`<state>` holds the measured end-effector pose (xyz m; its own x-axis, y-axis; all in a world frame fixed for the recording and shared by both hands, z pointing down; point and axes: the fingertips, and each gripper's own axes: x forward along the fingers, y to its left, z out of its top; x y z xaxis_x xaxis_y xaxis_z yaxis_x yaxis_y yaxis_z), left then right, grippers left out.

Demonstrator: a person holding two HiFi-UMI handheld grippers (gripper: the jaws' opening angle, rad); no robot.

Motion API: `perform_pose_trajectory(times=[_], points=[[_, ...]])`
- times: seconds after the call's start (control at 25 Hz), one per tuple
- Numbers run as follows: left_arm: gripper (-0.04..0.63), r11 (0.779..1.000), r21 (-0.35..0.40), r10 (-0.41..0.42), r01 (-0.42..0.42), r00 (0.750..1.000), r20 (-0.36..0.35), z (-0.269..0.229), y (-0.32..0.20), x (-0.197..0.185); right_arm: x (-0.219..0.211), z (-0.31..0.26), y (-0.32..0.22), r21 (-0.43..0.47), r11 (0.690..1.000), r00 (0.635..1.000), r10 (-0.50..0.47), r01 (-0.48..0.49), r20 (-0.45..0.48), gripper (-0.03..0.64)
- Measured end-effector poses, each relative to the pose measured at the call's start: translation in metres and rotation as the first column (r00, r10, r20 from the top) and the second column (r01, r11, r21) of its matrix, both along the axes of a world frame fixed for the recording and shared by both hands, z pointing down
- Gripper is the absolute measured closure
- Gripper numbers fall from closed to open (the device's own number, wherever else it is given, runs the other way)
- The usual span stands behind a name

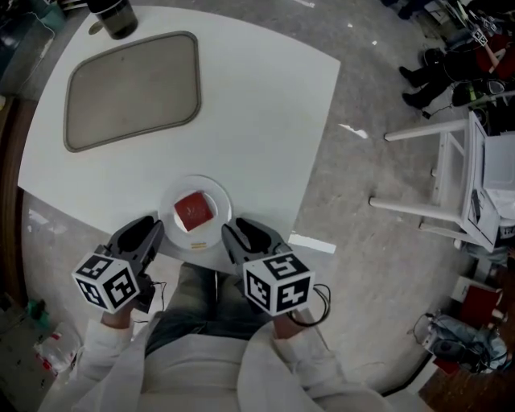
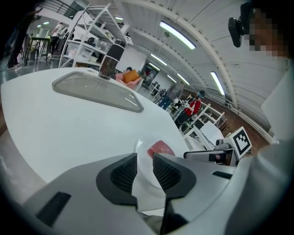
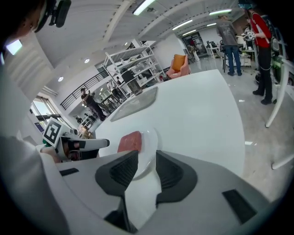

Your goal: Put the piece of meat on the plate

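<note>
A red square piece of meat [image 1: 193,212] lies flat on a small white round plate [image 1: 172,201] at the near edge of the white table [image 1: 265,121]. My left gripper [image 1: 153,228] rests just left of the plate, my right gripper [image 1: 233,235] just right of it, both pointing toward the table. The left gripper view shows the meat [image 2: 161,148] and plate [image 2: 141,153] beyond the open left gripper [image 2: 145,159], nothing between the pads. In the right gripper view the meat [image 3: 130,141] sits on the plate [image 3: 151,140] ahead of the open right gripper [image 3: 147,159], also empty.
A grey rounded tray [image 1: 133,88] lies at the table's far left, with a dark cup [image 1: 113,16] behind it. A white frame stand [image 1: 455,181] is on the floor to the right. My lap is below the table edge.
</note>
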<state>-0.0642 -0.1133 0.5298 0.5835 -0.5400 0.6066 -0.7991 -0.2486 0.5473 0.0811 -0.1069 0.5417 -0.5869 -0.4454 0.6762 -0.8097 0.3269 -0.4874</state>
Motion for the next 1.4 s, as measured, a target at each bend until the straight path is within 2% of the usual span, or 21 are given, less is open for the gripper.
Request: perform_pose_trajectory(times=[0.2, 0.52, 0.72, 1.0, 1.2, 1.4], points=[[0.505, 0.999, -0.044, 0.032, -0.031, 0.999, 0.003, 0.006, -0.001, 0.002, 0.001, 0.005, -0.003, -0.019, 1.0, 1.0, 0.009, -0.009, -0.013, 0.5], [0.505, 0.993, -0.109, 0.051, -0.053, 0.999, -0.017, 0.016, -0.001, 0.003, -0.001, 0.019, 0.0, -0.09, 0.996, 0.999, -0.009, 0.006, -0.032, 0.492], [0.505, 0.986, -0.153, 0.059, -0.061, 0.998, -0.018, 0.024, 0.004, 0.003, -0.002, 0.021, -0.001, -0.101, 0.995, 0.999, -0.008, 0.004, -0.043, 0.492], [0.505, 0.984, -0.169, 0.04, -0.046, 0.998, -0.038, 0.027, 0.003, 0.004, -0.002, 0.022, -0.001, -0.087, 0.996, 0.995, -0.038, 0.029, -0.097, 0.492], [0.505, 0.985, -0.161, 0.057, -0.062, 0.998, -0.038, 0.028, -0.001, 0.007, 0.0, 0.024, -0.002, -0.086, 0.996, 0.992, -0.037, 0.027, -0.117, 0.492], [0.506, 0.986, -0.163, 0.021, -0.029, 0.999, -0.05, 0.027, -0.003, 0.008, -0.001, 0.024, -0.001, -0.091, 0.995, 0.991, -0.044, 0.033, -0.124, 0.492]])
